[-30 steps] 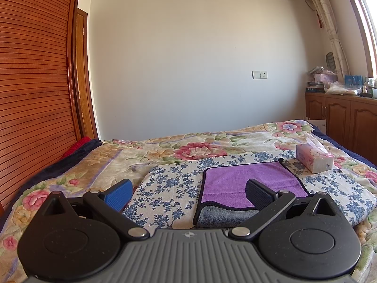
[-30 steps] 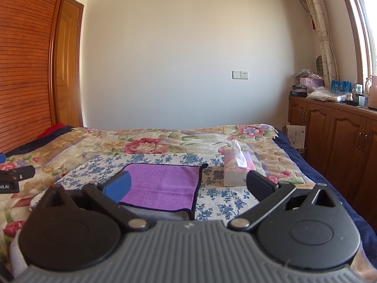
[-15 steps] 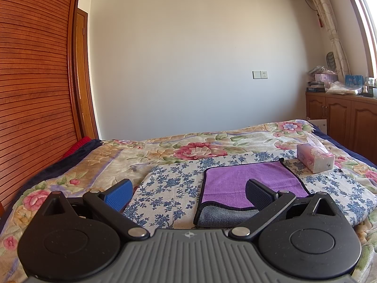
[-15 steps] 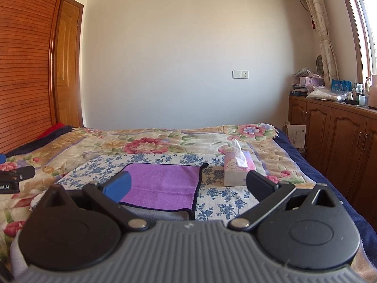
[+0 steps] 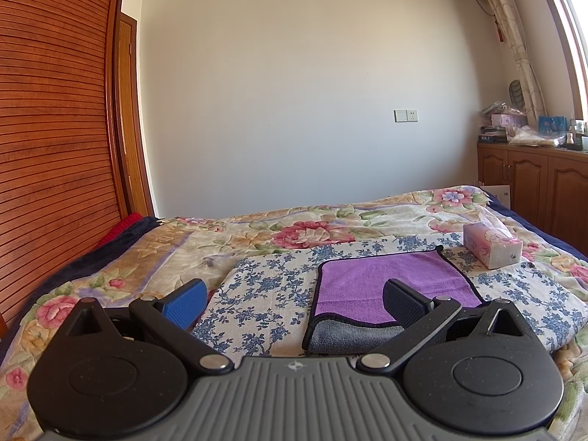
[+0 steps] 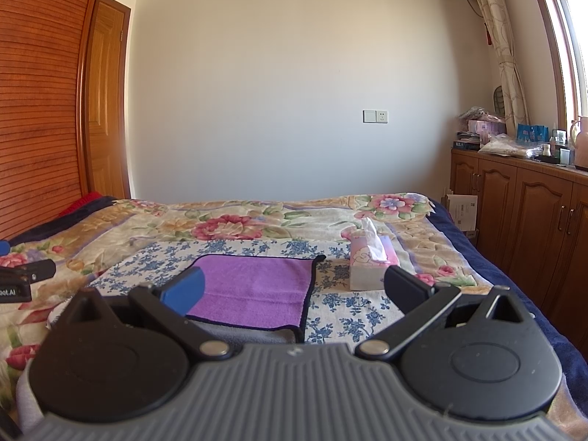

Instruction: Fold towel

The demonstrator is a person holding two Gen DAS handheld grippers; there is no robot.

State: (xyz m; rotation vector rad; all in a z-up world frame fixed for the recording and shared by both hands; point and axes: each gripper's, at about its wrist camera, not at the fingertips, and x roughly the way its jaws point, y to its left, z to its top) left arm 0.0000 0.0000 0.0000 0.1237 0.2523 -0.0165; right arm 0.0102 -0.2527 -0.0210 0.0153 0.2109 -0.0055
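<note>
In the left wrist view we see our left gripper [image 5: 294,303] with its jaws spread wide and holding nothing; the purple microfibre towel with a dark border and grey underside [image 5: 389,283] lies flat on the blue-flowered white cloth [image 5: 264,294], ahead toward one o'clock, its left edge between the two fingers and its near part passing behind the black right finger pad [image 5: 402,303], while the blue left finger pad [image 5: 185,303] sits over the cloth's left edge. At two o'clock stands a pink tissue box [image 5: 492,246], apart from the towel's far corner. In the right wrist view our right gripper [image 6: 292,290] is likewise released and empty, and here the towel [image 6: 257,286] lies ahead toward eleven o'clock, with the tissue box [image 6: 369,266] at about one o'clock, just beside the towel's right edge. Only this view shows the tip of the other gripper [image 6: 22,279] at nine o'clock, bearing white lettering that ends in "AI"; the rest we cannot read. Printing on the tissue box is too small to read in either view.
</note>
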